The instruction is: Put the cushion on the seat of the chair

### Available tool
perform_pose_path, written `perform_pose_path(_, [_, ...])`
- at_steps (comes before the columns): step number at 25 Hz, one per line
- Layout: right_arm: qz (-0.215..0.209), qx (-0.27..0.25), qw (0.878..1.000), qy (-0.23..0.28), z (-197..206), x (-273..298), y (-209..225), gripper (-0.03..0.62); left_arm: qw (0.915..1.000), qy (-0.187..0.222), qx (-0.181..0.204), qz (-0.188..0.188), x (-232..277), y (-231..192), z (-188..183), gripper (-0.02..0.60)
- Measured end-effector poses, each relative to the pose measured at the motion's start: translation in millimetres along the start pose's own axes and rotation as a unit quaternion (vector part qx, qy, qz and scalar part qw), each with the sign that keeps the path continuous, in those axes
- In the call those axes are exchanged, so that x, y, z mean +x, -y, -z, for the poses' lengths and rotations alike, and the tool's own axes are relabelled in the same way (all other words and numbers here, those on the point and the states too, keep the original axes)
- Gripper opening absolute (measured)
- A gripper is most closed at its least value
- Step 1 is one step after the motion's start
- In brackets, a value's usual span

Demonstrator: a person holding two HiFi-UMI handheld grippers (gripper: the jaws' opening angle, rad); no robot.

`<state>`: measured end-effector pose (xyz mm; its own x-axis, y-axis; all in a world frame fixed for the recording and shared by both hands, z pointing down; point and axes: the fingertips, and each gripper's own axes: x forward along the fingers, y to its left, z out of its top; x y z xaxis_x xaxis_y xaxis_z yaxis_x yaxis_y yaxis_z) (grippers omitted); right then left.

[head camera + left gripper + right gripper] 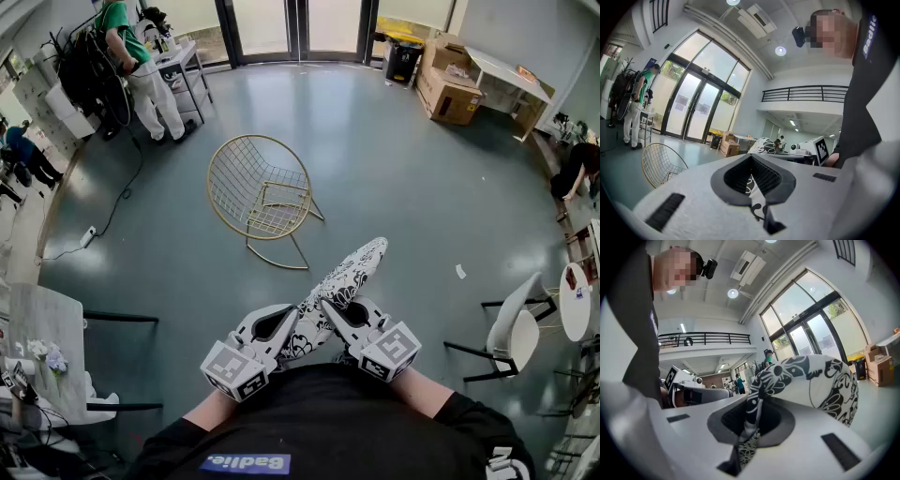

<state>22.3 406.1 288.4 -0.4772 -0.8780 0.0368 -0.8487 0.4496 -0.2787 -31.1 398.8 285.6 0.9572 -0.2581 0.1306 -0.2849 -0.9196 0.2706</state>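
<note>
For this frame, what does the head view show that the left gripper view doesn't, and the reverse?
Only the head view: the white chair at the right, the cable trailing across the floor, and the cushion seen at full length. Only the left gripper view: the ceiling air unit and the balcony railing. Both: the cushion pinched in the left gripper, the gold wire chair, the glass doors and a person in green.

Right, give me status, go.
Left tongs and right tongs shut on cushion. Chair ahead, seat bare. Nothing in the way.
</note>
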Motion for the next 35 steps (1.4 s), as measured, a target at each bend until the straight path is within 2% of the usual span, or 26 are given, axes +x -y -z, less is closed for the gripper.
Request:
perform_pose_path(12, [-0.010, 0.004, 1.000, -0.001, -1.0, -4.7, 8.1, 0.037, 0.9999, -0.002, -0.002, -0.013, 9.4, 4.0, -1.2, 0.014])
perform_pose_path(21, [-0.036, 0.016, 0.999, 0.010, -4.6, -14.7, 24.0, 0.037, 0.9994, -0.007, 0.014, -0.030, 26.6, 11.7, -3.3, 0.014])
perform_pose_path(24, [-0.049, 0.019, 0.999, 0.013, -5.8, -19.9, 33.3, 0.037, 0.9988, -0.008, 0.019, -0.045, 35.1, 15.1, -3.8, 0.014])
perform_pose_path(29, [-0.066, 0.031, 0.997, 0.008, -0.9, -28.4, 56.4, 0.037, 0.9958, 0.004, 0.009, -0.091, 45.4, 10.6, -7.0, 0.012])
perform_pose_path(35, [-0.066, 0.038, 0.997, 0.006, 2.7, -19.0, 76.8, 0.037, 0.9951, -0.001, 0.008, -0.099, 54.3, -3.2, 1.5, 0.014])
